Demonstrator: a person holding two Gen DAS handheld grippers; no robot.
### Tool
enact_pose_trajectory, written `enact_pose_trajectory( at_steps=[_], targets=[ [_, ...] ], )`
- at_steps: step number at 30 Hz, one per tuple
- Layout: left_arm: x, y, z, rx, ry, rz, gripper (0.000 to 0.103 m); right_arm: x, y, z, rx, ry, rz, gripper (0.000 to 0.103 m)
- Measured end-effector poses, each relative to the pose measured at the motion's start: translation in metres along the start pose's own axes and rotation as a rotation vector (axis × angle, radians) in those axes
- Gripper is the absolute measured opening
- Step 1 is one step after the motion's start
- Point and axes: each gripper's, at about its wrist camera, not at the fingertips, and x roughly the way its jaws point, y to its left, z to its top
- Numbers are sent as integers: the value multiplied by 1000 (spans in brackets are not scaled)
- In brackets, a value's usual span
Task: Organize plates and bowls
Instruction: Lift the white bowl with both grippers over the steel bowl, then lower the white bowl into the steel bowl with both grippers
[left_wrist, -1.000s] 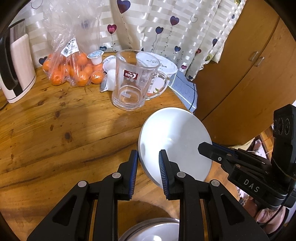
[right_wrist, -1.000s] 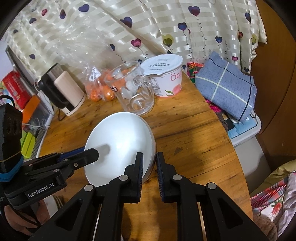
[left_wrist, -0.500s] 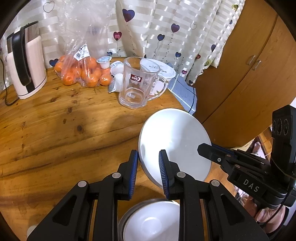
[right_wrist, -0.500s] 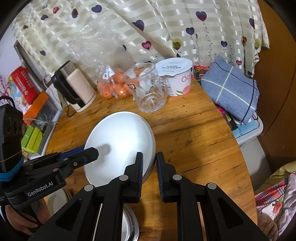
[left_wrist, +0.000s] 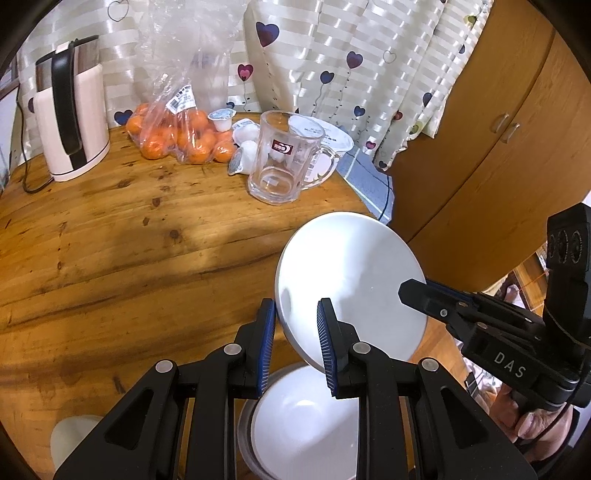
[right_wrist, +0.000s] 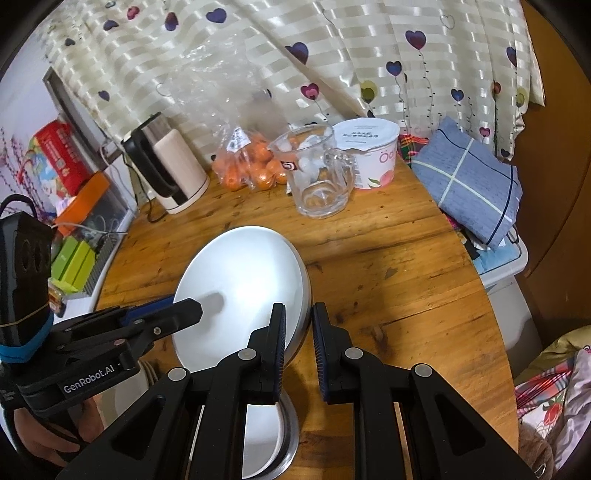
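Two tongs, left tongs (left_wrist: 296, 325) and right tongs (right_wrist: 298, 325), each nipped on one plate (left_wrist: 351, 288); one bowl (left_wrist: 306, 417) beneath

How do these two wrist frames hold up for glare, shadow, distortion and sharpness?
Left wrist view: strong fisheye bend with dark corners; the plate is evenly lit, the right gripper throws a soft shadow on it; the wooden table shows sheen. Right wrist view: a bright glare patch on the plate; the left gripper casts a blurred shadow; the curtain looks sharp.

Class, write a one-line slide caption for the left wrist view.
Both grippers, left gripper and right gripper, hold a round white plate above a white bowl.
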Motion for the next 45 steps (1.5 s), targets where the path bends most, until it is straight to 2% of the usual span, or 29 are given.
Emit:
enact_pose_trajectory(
  at_steps=[12,29,45],
  targets=[
    [-22,-2,-15,-12,-20,0,24,-15,12,-9,-21,-8,13,15],
    [-51,-1,-50,-22,-28,21,24,-35,33,-42,-51,3,35,15],
    [-52,3,-78,-34,23,36,24,-35,40,-66,-42,45,45,15]
  ],
)
